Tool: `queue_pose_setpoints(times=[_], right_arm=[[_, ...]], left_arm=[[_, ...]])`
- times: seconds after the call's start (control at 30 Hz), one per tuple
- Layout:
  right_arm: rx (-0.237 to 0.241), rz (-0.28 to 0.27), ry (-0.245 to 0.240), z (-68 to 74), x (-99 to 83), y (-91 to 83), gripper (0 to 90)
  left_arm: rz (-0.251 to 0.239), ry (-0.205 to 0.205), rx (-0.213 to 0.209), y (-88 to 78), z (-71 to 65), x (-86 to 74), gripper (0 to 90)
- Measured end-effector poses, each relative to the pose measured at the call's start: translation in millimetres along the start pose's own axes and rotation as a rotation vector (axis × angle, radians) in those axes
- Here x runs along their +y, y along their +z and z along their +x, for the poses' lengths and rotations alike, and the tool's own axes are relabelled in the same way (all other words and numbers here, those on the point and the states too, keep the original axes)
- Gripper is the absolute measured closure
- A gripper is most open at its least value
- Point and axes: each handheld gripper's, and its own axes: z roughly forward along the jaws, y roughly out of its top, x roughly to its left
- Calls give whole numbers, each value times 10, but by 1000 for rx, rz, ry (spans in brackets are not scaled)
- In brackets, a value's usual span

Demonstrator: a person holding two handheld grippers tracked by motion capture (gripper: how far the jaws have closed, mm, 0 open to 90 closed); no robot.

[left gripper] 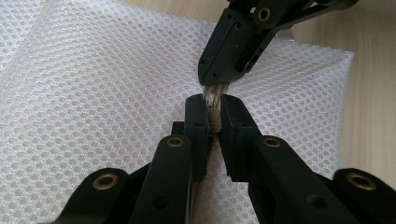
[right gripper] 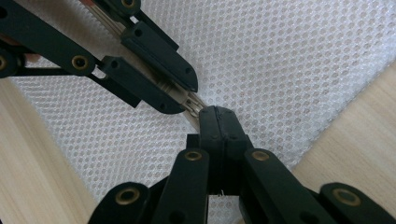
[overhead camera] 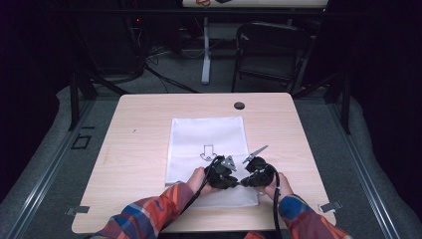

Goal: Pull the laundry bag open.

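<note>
Both grippers' jaws clamp thin pale wood sticks (left gripper: pixel 214 100) over white mesh mat (left gripper: pixel 93 93).

lab, dark rig frame (overhead camera: pixel 74 94), cables (overhead camera: pixel 154 69)

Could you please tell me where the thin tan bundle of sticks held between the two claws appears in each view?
High view: thin tan bundle of sticks is barely discernible, low centre, between both claws.
Left gripper view: centre, in the left claw, its end in the right claw.
Right gripper view: centre-left, running up-left from the right claw.
Shared landmark: white mesh sheet.
</note>
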Motion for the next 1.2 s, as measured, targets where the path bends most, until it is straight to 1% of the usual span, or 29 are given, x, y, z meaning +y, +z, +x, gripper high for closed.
queue_pose_setpoints(times=[0.07,0.13,0.23,0.27,0.3,0.33,0.4,0.53,0.63,0.67,0.7,0.77,0.8,0.93,0.97,1.0,1.03,1.07,1.1,1.13,1.2], right_arm=[[5,9,4,-6,1,-6,900],[3,3,6,-10,-2,-2,900],[6,3,11,-14,-3,-2,900],[6,4,12,-14,-4,-3,900],[6,2,13,-16,-4,-2,900],[10,2,16,-17,-5,-2,900],[11,2,16,-19,-5,-3,900],[20,-3,27,-21,-7,-1,900],[22,-3,26,-24,-8,-1,900],[22,-3,28,-24,-8,-1,900],[22,-2,28,-24,-8,-1,900],[16,2,26,-20,-6,-4,900],[16,2,25,-20,-6,-4,900],[17,0,29,-25,-9,-3,900],[17,1,29,-25,-10,-4,900],[15,3,32,-23,-10,-6,900],[16,2,34,-24,-12,-6,900],[22,-5,40,-21,-13,-3,900],[18,-3,40,-20,-13,-3,900],[15,1,40,-16,-11,-6,900],[11,5,38,-7,-8,-6,900]], left_arm=[[2,1,0,-3,-2,0,819],[20,11,18,-14,-11,8,819],[18,14,18,-21,-6,1,820],[24,8,16,-29,0,-2,819],[9,4,1,-32,12,-16,819],[17,3,6,-41,13,-16,819],[11,3,-1,-40,16,-22,819],[13,3,-5,-41,17,-23,818],[14,3,-5,-44,18,-24,819],[28,6,7,-60,17,-23,819],[16,0,-9,-63,26,-35,819],[16,-1,-11,-79,34,-52,819],[15,-2,-5,-83,33,-58,819],[22,-6,-11,-84,35,-58,818],[34,-1,1,-98,39,-57,818],[25,-3,-11,-99,52,-66,818],[39,-6,0,-112,50,-67,819],[40,-6,0,-115,49,-73,818],[34,-4,-2,-114,50,-81,818],[30,-9,-6,-113,53,-86,818],[41,-8,-5,-127,58,-89,818]])
